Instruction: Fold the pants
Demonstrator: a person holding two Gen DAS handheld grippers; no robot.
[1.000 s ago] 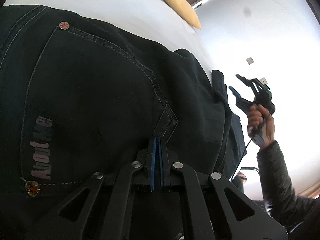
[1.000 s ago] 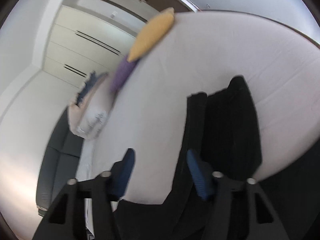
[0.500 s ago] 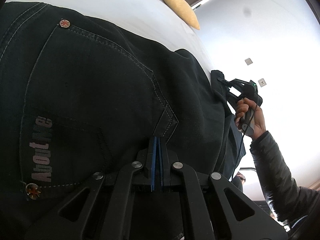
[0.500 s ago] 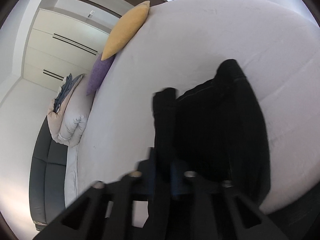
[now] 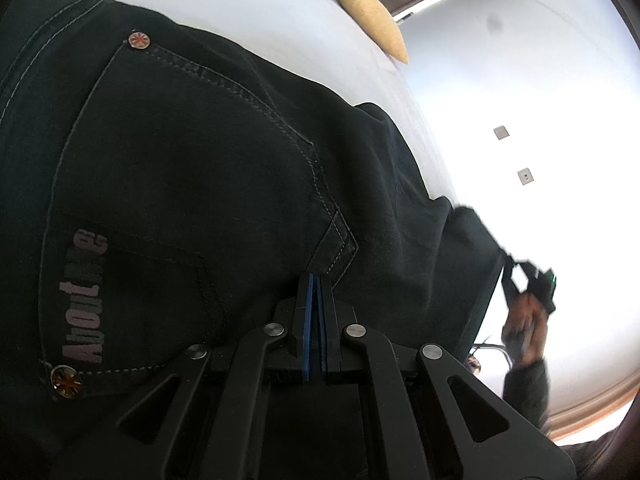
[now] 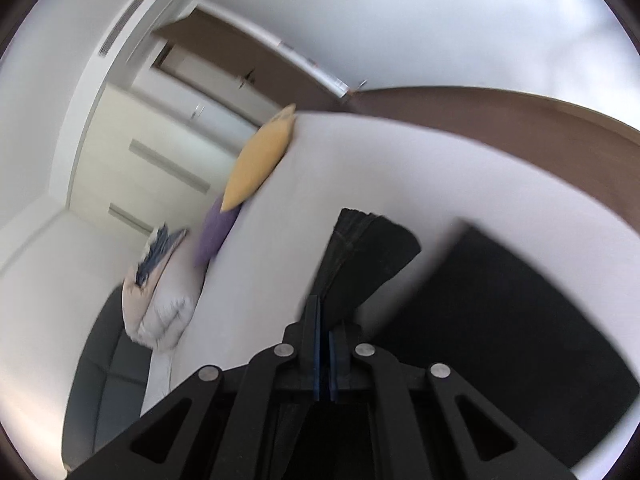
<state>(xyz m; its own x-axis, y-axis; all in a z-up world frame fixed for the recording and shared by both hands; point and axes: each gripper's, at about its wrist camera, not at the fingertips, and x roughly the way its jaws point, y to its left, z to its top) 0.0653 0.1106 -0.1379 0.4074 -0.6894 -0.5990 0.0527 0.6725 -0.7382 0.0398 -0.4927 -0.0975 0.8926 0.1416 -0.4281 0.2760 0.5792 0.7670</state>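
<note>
Dark denim: pants (image 5: pixel 208 184) are lying on the white bed (image 5: pixel 240 12), waist end at its near edge.
Left gripper (image 5: pixel 316 292): fingers are pressing together on the waistband beside the back pocket.
Right gripper (image 6: pixel 323 320): jaws are pinching a leg end, lifting it clear of the mattress.
Long axis: cloth is running from left claw across to right claw (image 5: pixel 528 284).
Judgement: right hand is carrying the free end; left is anchoring.

A white bed (image 6: pixel 360 184) carries the black pants (image 5: pixel 192 184) near its middle, with 1 yellow pillow (image 6: pixel 260 160) and 1 purple pillow (image 6: pixel 216 236) beyond the pants at its far edge.
</note>
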